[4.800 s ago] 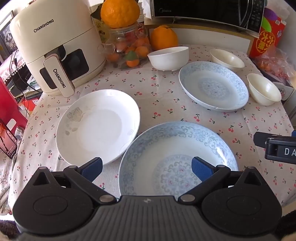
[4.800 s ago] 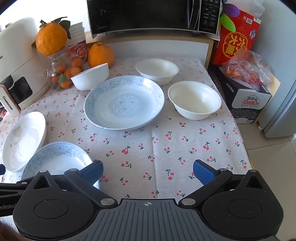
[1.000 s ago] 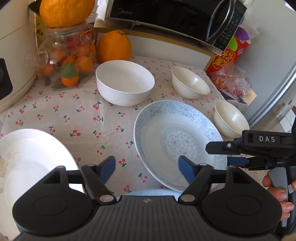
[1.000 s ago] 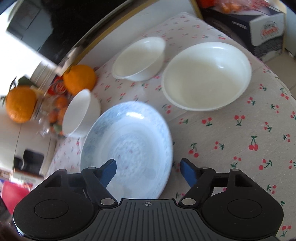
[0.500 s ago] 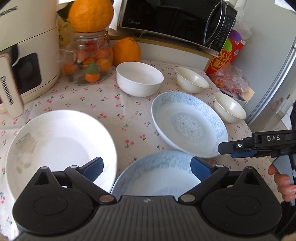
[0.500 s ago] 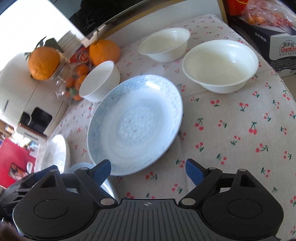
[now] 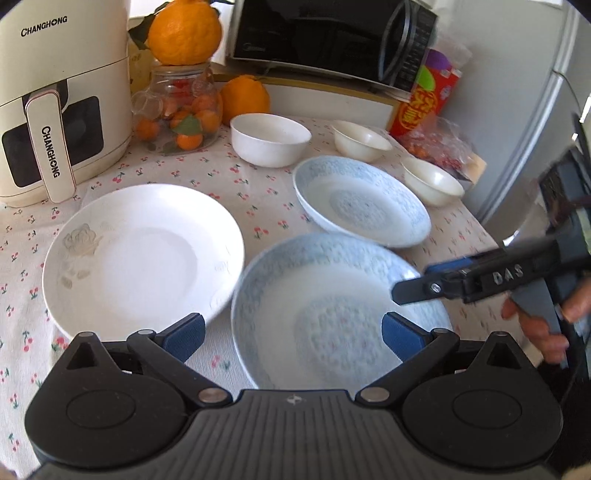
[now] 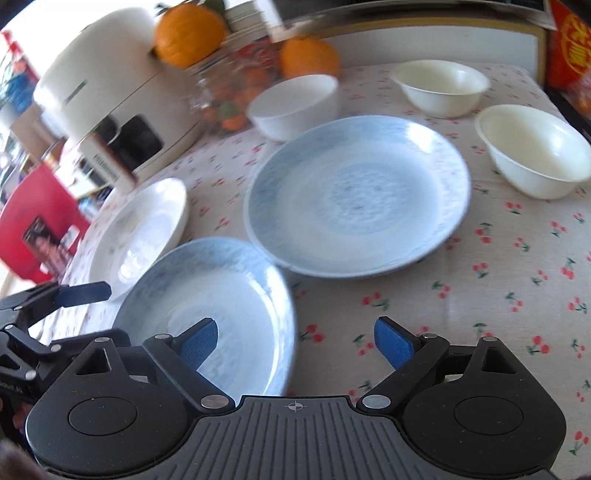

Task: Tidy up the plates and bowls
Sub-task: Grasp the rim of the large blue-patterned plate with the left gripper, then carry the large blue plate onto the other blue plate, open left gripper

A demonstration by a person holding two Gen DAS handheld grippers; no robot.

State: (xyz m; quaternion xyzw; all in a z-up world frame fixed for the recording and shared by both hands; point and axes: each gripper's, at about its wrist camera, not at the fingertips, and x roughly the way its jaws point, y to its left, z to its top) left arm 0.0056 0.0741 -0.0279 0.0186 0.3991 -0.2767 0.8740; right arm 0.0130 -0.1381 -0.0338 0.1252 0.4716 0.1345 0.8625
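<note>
Cherry tablecloth | both claws spread wider, empty | near blue plate back underneath

Appliance, left: cream plastic air fryer lettered CHANGHONG, upright at the tabletop's far left edge.
Jar: clear glass jar filled with small orange fruits, just right of the air fryer.
Fruit, upper: large knobbly orange citrus resting on the jar's mouth.
Fruit, lower: second orange citrus on the cloth behind the jar.
Oven: black microwave on a raised pale shelf at the back.
Box: red printed carton right of the shelf.
Covering: white cherry-print tablecloth over the tabletop.
</note>
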